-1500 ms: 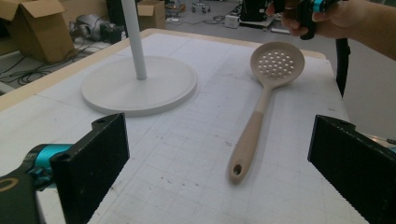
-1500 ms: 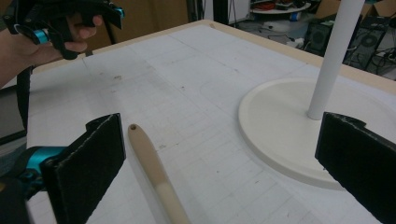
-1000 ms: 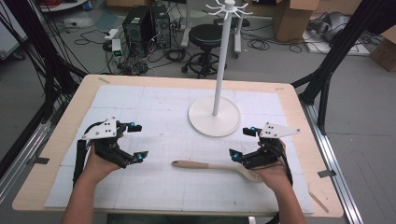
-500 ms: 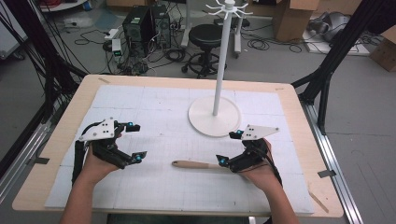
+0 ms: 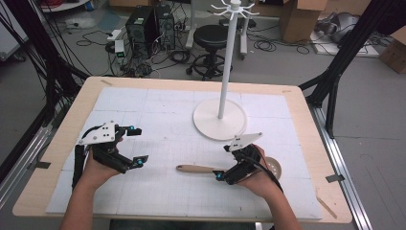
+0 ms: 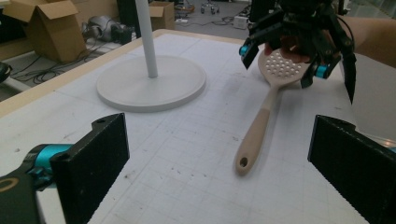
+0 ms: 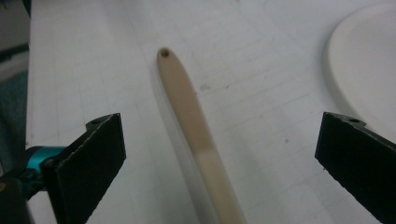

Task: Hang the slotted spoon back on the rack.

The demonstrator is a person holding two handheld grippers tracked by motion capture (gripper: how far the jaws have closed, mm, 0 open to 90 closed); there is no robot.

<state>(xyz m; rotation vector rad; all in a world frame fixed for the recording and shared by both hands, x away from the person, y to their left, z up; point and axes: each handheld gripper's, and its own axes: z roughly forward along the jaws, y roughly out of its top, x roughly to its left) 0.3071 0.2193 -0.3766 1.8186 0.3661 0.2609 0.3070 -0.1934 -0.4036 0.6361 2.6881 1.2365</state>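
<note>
A beige slotted spoon [image 5: 196, 168] lies flat on the white mat, handle pointing left, perforated head [image 6: 283, 69] to the right. My right gripper [image 5: 222, 163] is open and straddles the spoon where handle meets head; the handle [image 7: 187, 93] runs up between its two black jaws without touching either. The person's hand hides most of the head from above. My left gripper [image 5: 139, 145] rests open at the mat's left side, holding nothing, its jaws facing the spoon [image 6: 261, 126] from a distance.
A white hook stand [image 5: 225, 62] rises from a round base [image 5: 220, 120] just behind the right gripper; its base [image 7: 364, 60] lies close to the right jaw. The mat covers a wooden table [image 5: 306, 124]. A stool and cables sit on the floor beyond.
My right gripper has moved left and down along the spoon, from near its head to over the handle's inner end. The left gripper and the spoon stayed put.
</note>
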